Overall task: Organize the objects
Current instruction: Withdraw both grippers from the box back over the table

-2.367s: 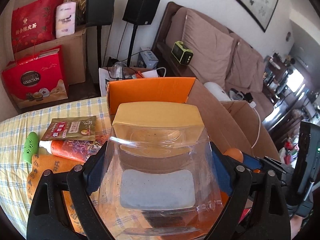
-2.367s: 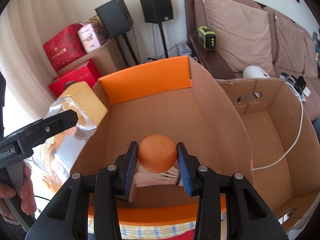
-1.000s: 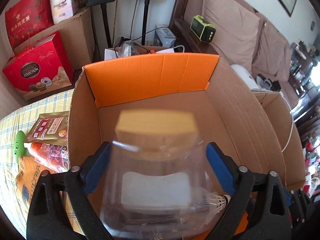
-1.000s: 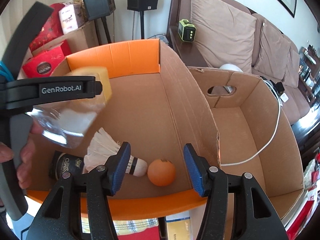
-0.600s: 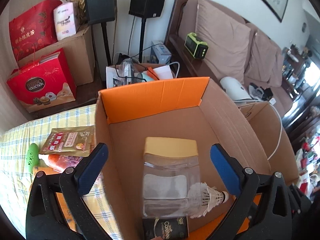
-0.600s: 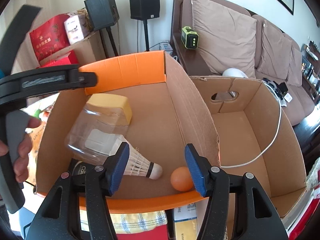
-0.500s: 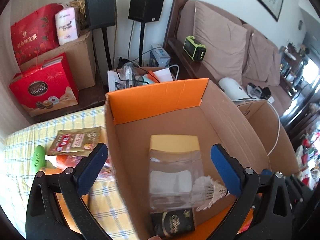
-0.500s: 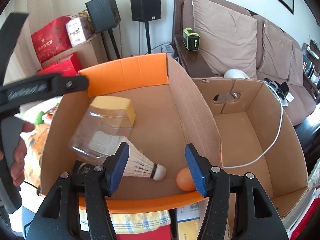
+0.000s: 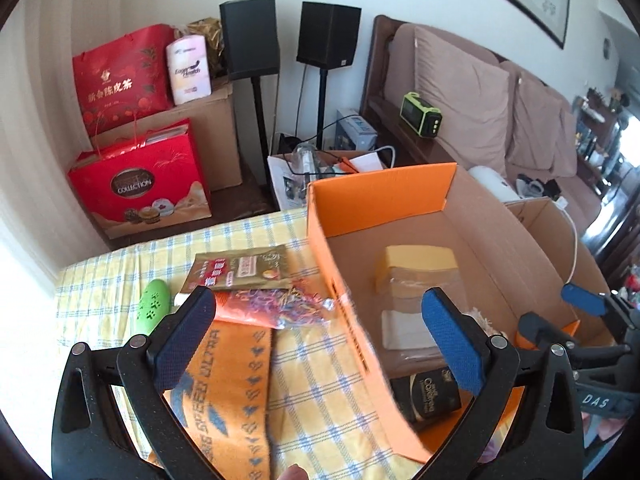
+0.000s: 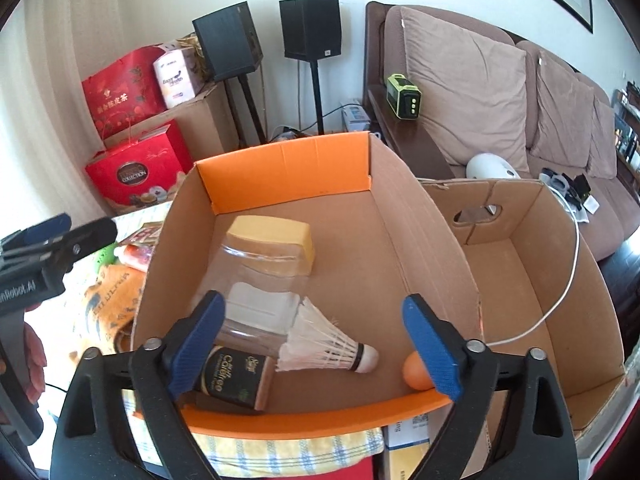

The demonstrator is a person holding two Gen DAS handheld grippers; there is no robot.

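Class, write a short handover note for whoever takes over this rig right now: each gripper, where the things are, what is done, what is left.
Left gripper: open, empty, over the tablecloth.
Right gripper: open, empty, over the box.
Done: orange box holds the clear jar, shuttlecock, orange ball and dark packet.
Left: green case, tea packet, bag of coloured bands and orange towel lie on the table.

The clear jar (image 10: 262, 280) and orange ball (image 10: 414, 370), earlier gripped, now lie released in the cardboard box (image 10: 420, 236).
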